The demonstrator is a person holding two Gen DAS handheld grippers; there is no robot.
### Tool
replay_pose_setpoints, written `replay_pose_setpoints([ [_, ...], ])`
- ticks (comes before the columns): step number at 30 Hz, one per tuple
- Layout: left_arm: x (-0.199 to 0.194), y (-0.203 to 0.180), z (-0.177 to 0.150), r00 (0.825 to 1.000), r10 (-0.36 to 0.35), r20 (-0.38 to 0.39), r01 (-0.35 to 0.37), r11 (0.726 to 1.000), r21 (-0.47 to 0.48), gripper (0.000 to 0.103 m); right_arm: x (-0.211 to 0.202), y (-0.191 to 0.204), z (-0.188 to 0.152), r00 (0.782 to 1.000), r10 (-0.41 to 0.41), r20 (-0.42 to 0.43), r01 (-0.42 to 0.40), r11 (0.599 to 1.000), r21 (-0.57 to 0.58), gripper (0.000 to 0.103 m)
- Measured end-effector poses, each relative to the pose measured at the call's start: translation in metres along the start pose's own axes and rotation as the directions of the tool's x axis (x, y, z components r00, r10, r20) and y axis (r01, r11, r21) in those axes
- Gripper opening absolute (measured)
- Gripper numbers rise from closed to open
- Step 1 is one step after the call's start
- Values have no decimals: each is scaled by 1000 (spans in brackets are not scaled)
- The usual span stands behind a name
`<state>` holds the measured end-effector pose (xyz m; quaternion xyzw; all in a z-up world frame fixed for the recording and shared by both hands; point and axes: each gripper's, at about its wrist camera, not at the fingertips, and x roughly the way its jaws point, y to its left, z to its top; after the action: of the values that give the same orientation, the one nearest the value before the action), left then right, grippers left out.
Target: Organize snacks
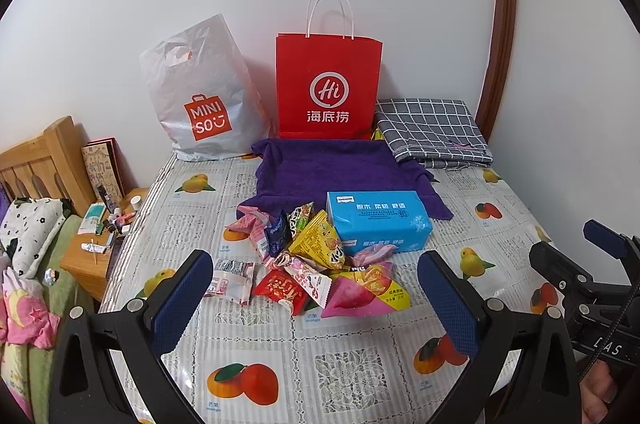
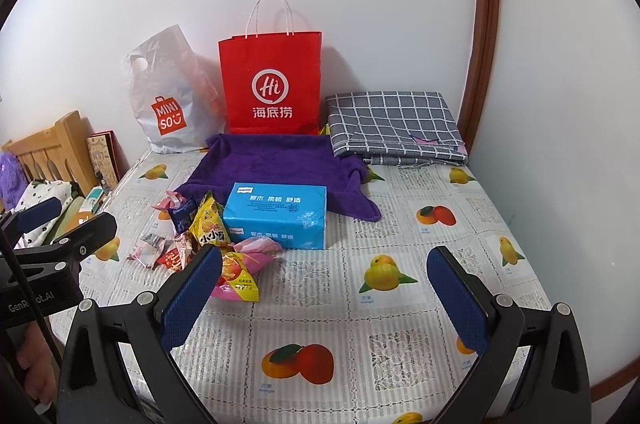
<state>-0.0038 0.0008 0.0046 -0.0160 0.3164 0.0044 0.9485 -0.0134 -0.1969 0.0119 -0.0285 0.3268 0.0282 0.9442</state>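
both grippers hang low over the near edge of the desk [image 2: 320, 304], jaws spread wide and holding nothing: the left gripper [image 1: 316, 298] faces the snack pile [image 1: 312, 260], the right gripper [image 2: 325, 288] sits off to its side over bare cloth. nothing looks sorted yet, so this seems the very start. the snacks lie heaped just beside the blue tissue pack [image 1: 378, 220], with a red paper bag [image 1: 329, 84] standing behind. next move, i'd guess, is dropping the left one onto a single packet.

Left gripper [image 1: 316, 288] and right gripper [image 2: 324, 284] side by side, jaws wide, empty.
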Motion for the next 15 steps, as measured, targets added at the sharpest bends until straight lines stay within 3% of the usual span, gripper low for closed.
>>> replay_pose_setpoints([
  [15, 2, -1, -3, 1000, 0, -2, 0, 1000, -2, 103, -2, 6, -2, 1000, 1, 2, -1, 1000, -10, 101],
])
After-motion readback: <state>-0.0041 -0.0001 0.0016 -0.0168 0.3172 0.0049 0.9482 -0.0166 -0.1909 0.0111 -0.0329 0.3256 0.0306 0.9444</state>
